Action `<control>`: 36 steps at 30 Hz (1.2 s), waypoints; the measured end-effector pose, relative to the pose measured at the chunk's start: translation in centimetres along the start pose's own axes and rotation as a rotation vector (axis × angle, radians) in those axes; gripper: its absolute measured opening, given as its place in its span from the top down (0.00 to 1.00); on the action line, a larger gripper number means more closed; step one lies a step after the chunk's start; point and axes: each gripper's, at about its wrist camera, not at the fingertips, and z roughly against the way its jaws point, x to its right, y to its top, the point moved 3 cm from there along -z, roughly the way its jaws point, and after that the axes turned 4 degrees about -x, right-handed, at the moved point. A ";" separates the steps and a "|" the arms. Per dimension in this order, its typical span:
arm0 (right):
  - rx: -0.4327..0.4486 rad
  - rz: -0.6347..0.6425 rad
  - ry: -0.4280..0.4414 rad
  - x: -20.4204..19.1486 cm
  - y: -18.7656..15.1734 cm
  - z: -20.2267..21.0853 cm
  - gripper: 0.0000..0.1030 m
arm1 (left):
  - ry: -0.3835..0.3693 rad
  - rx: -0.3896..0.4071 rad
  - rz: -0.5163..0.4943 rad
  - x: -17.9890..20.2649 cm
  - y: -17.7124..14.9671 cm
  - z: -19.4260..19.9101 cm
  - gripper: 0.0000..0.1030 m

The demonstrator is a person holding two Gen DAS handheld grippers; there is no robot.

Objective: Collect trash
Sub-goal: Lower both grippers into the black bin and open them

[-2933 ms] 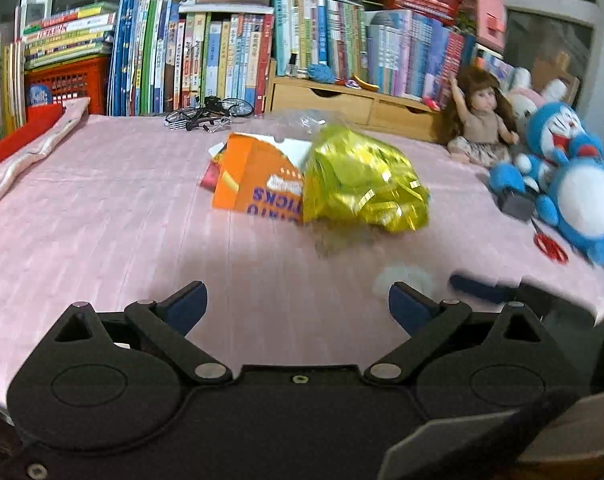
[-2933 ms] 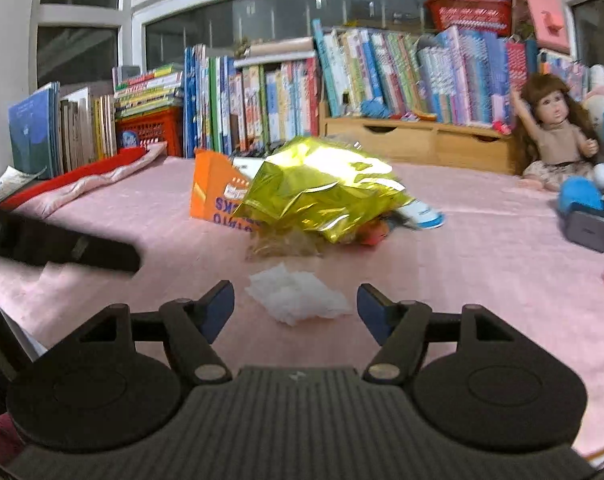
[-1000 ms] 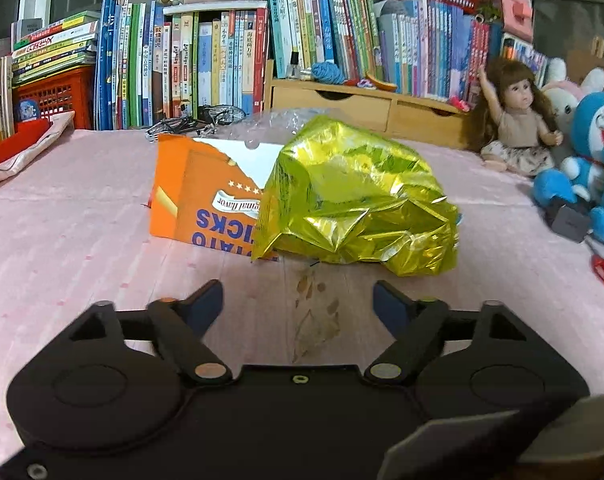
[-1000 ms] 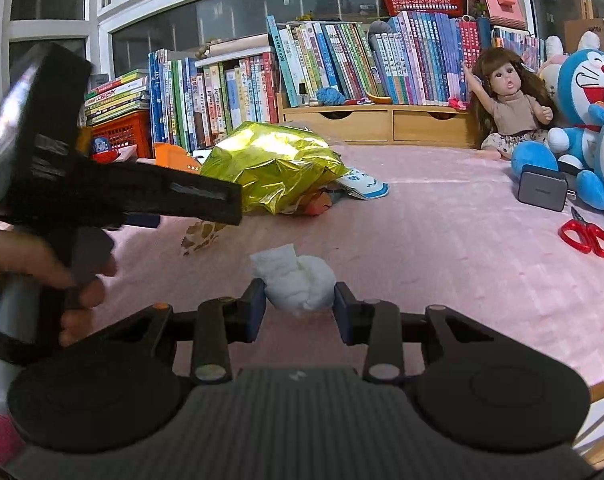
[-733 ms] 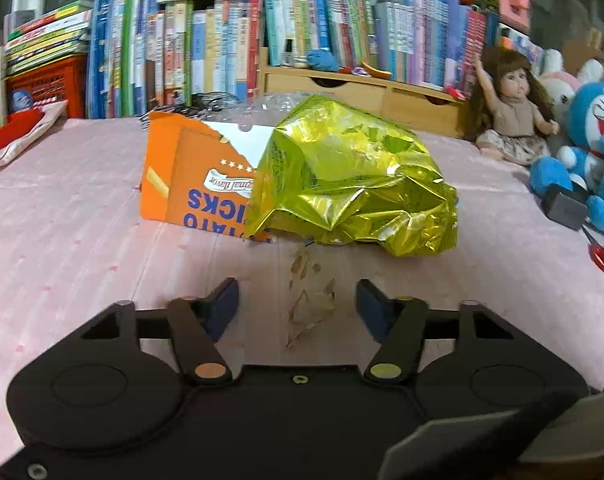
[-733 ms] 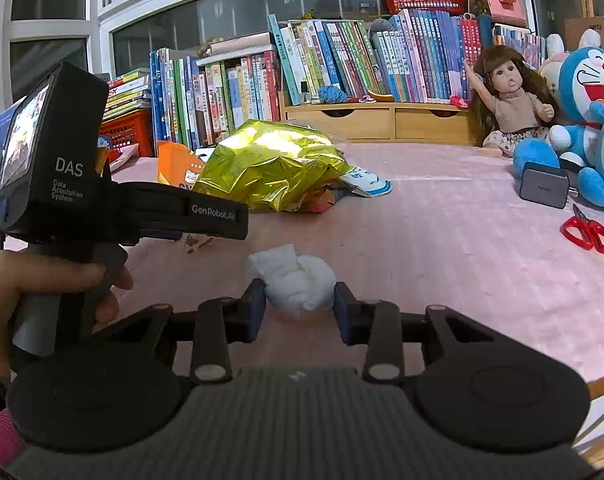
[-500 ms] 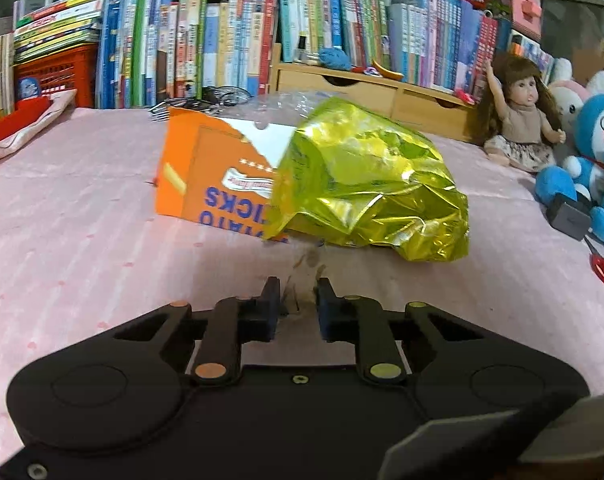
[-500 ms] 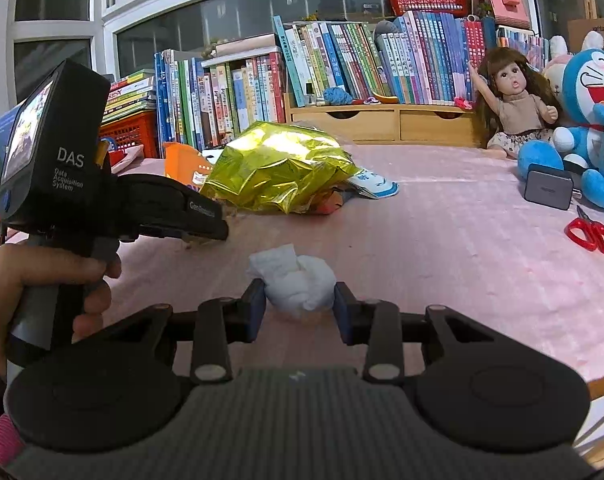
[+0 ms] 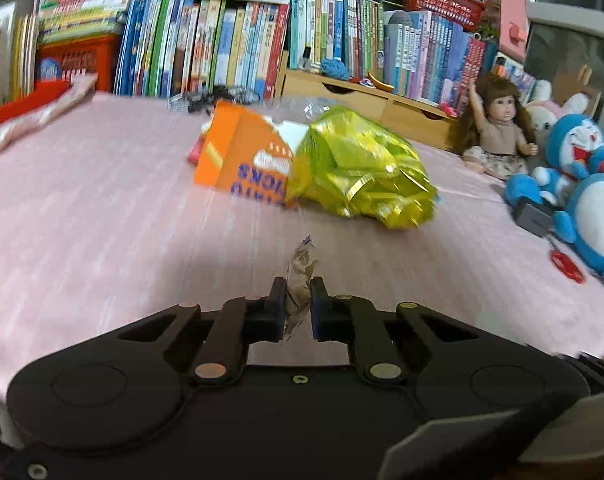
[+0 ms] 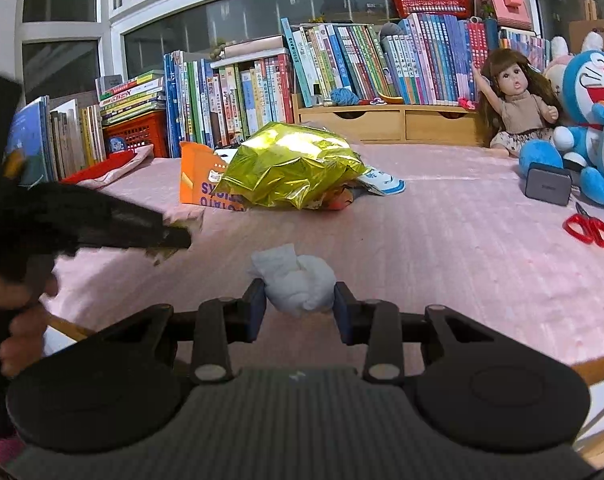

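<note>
The left gripper [image 9: 295, 304] has its jaws nearly together on a thin, brownish clear wrapper scrap [image 9: 299, 270], held clear of the pink table [image 9: 101, 216], on the near side of the gold foil bag [image 9: 362, 168]. The scrap looks almost weightless, limp and crinkly; a pinch anywhere on it should hold, though a film this slick could slide out of a loose grip. The right gripper [image 10: 299, 306] has its jaws narrowed onto a crumpled white tissue wad [image 10: 297, 280], also on the near side of the foil bag. The wad is likely soft and light, and squashes rather than slips, so a grip across its middle suits it.

Beside the foil bag, on its left, stands an orange snack box [image 9: 241, 156]: light, hollow card, probably best taken by an edge or open flap. The foil bag itself is puffy and slippery; a crease would give the best purchase.

The left wrist view shows the scrap's texture up close. The right wrist view alone shows the tissue, the left gripper from the side, the person's hand [image 10: 17, 312] on its grip, a small blue-and-white packet [image 10: 382, 180] just right of the foil bag, and the red scissors [image 10: 592, 226] far right of it.
</note>
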 end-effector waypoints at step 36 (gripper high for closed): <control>-0.446 -0.104 0.118 -3.5 -14.9 2.5 0.60 | 0.049 -0.418 -0.016 -3.0 -19.3 5.4 0.89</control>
